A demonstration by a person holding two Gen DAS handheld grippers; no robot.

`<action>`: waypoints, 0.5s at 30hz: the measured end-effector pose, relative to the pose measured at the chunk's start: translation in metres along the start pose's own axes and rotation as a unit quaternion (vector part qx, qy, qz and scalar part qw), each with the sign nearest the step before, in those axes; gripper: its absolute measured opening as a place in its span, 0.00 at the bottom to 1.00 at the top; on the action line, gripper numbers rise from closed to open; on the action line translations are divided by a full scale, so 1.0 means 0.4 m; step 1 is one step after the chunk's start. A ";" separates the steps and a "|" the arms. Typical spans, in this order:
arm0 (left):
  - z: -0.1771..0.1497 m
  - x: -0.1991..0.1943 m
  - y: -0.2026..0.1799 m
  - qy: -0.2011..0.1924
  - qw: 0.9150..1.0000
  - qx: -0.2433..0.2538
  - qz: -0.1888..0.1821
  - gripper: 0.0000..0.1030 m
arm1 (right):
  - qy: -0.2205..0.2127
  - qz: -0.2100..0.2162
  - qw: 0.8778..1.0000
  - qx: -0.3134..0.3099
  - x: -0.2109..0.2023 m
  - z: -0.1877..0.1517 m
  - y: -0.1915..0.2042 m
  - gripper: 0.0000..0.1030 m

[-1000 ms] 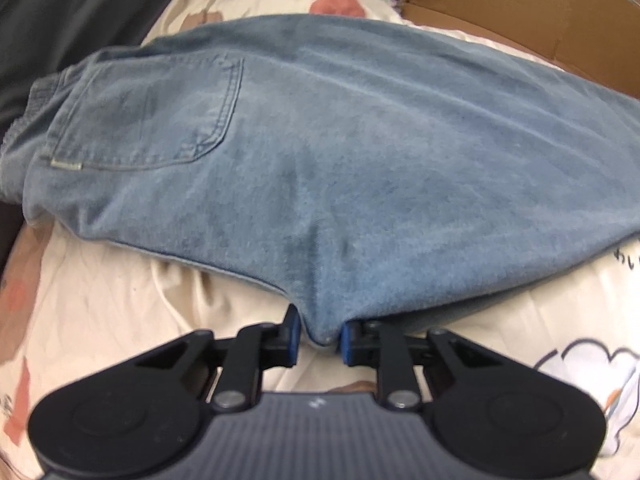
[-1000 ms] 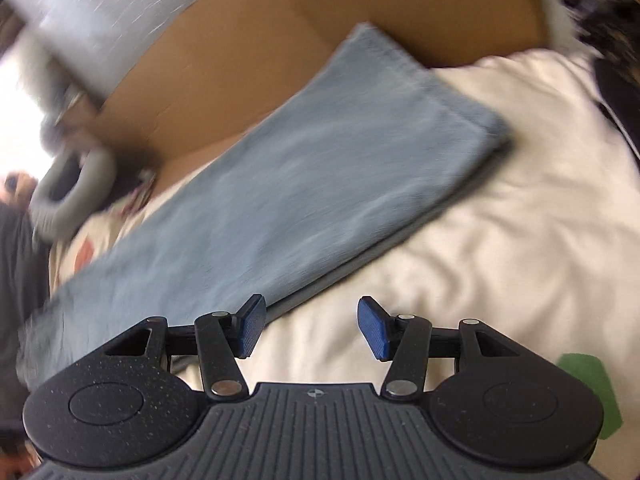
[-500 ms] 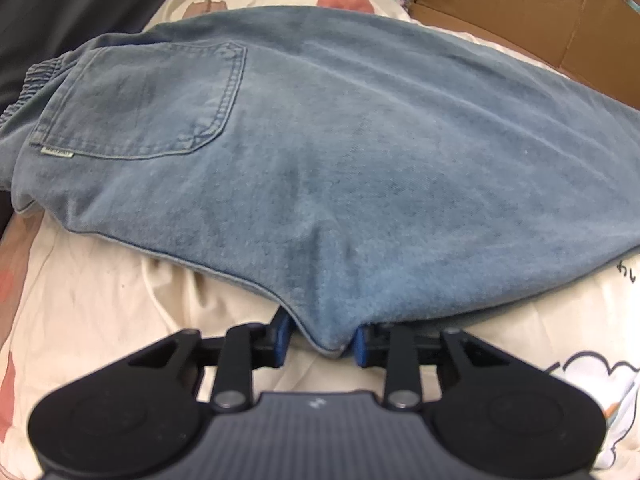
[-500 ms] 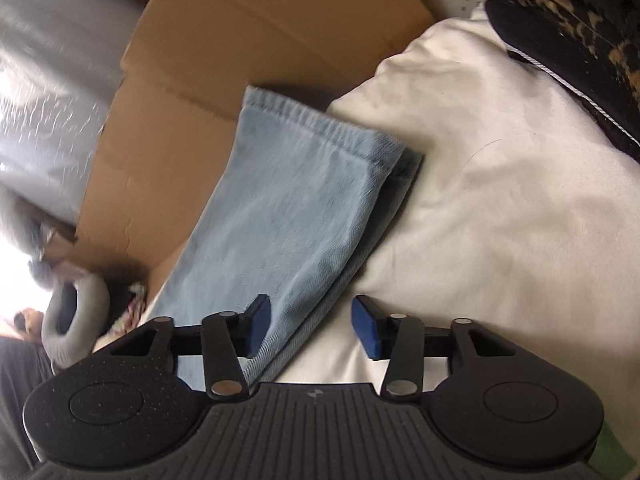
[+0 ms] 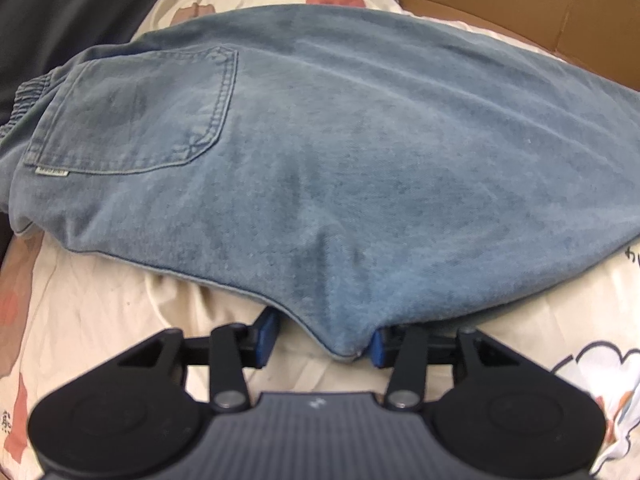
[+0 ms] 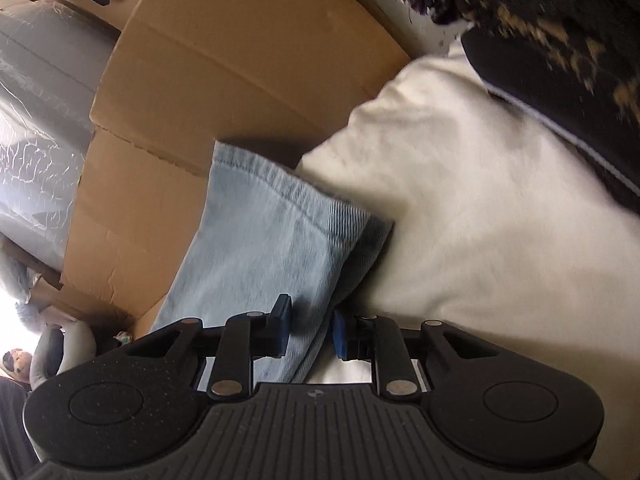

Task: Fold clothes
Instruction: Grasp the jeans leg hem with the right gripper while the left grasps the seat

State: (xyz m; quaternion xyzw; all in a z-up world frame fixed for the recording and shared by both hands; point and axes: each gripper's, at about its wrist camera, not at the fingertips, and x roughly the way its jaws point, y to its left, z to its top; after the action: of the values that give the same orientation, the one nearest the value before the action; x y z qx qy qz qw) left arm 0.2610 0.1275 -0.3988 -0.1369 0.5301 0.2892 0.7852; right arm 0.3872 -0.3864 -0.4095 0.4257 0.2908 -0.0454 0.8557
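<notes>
Blue jeans [image 5: 340, 160], folded lengthwise with a back pocket [image 5: 140, 112] at the left, lie on a cream printed bedsheet [image 5: 100, 300]. My left gripper [image 5: 320, 340] sits at the jeans' near pointed fold. Its jaws are opening: the fold still lies between them, and the left pad stands apart from the cloth. In the right wrist view the leg end [image 6: 264, 240] with its stitched hem [image 6: 280, 184] reaches toward a cardboard box. My right gripper [image 6: 310, 328] straddles the leg's near edge. Its jaws are closing, with a gap still showing beside the denim between them.
A brown cardboard box [image 5: 520, 8] [image 6: 220, 80] borders the bed's far side beyond the jeans. Dark cloth [image 5: 60, 8] lies at the left wrist view's upper left. Dark patterned fabric [image 6: 560, 60] lies past the sheet [image 6: 480, 220]. A grey plastic-wrapped bulk [image 6: 36, 120] stands at the left.
The left jaws have spread away from the jeans' fold they pinched. The right gripper has rolled and come in over the leg near the hem, and its jaws have narrowed around the edge.
</notes>
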 end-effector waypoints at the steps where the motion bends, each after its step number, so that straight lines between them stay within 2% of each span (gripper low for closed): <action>1: 0.000 0.000 0.000 0.000 1.000 0.001 0.000 0.47 | -0.006 -0.003 1.000 -0.003 -0.001 0.005 0.001 0.28; 6: 0.004 0.001 0.005 0.002 1.000 -0.001 0.000 0.47 | -0.033 -0.014 0.999 -0.019 -0.007 0.030 0.003 0.34; 11: 0.004 -0.001 0.006 0.002 1.000 -0.001 0.001 0.47 | -0.034 -0.006 0.999 -0.034 0.005 0.034 0.004 0.42; 15: 0.004 -0.001 0.006 0.001 1.000 -0.001 0.002 0.47 | -0.033 0.000 0.998 -0.044 0.025 0.039 0.003 0.43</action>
State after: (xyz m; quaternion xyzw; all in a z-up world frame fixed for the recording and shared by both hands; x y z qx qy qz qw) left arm 0.2606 0.1302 -0.3975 -0.1368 0.5310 0.2911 0.7839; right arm 0.4031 -0.3955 -0.4067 0.3855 0.2644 -0.0467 0.8828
